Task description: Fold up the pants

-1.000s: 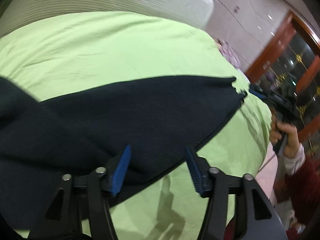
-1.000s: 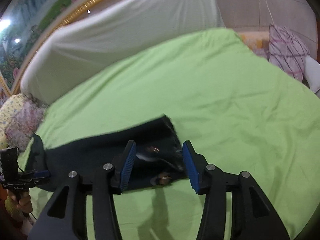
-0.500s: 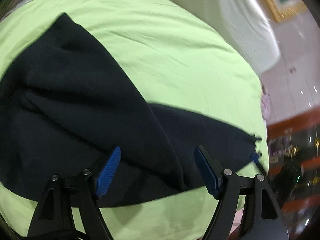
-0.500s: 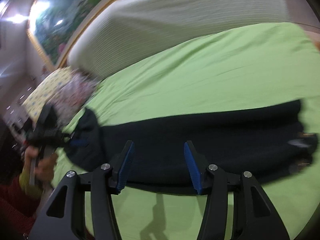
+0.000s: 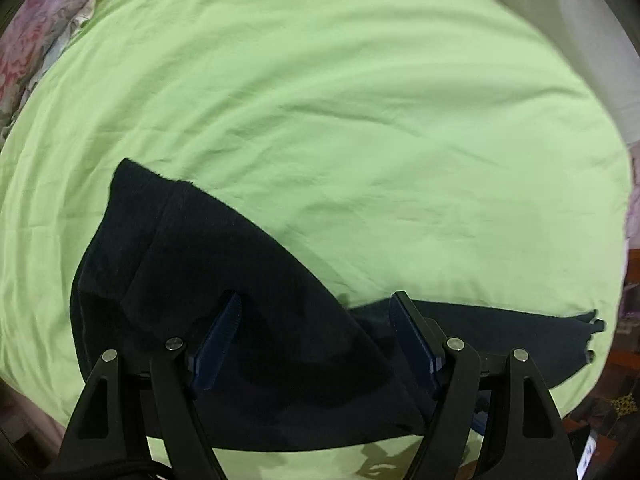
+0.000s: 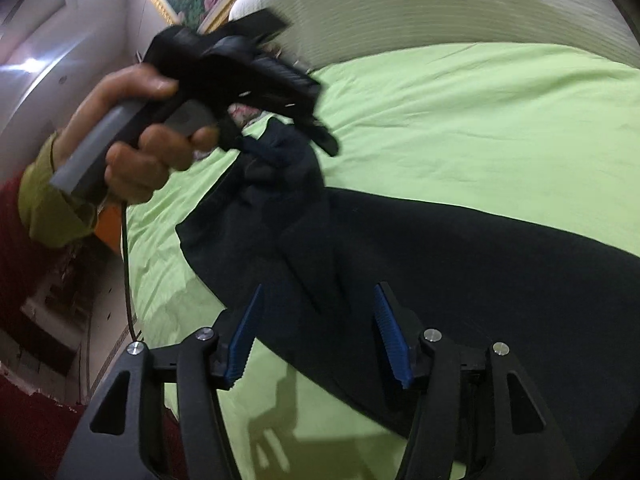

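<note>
Step in hand, as a judgement: between two folds, both claws free and looking for a fresh hold.

Left claw (image 5: 316, 296) released, jaws wide and just opened further. Nothing pinched; pants (image 5: 200, 248) lying on the green bed (image 5: 360, 120) under the gap, not pressed by the pads. Right claw (image 6: 320, 288) also released, jaws just opening, hovering over the dark cloth with none between the pads.

In the left wrist view: a folded flap running from the claw up to 10 o'clock, one long leg stretching away to 3 o'clock.

In the right wrist view: pants spreading from 12 to 4 o'clock, a bunched end at 11 o'clock just under the other claw, held by a hand (image 6: 132, 140).

Next move probably calls for lowering onto an edge, closing on all layers, then carrying the long leg over the flap.
</note>
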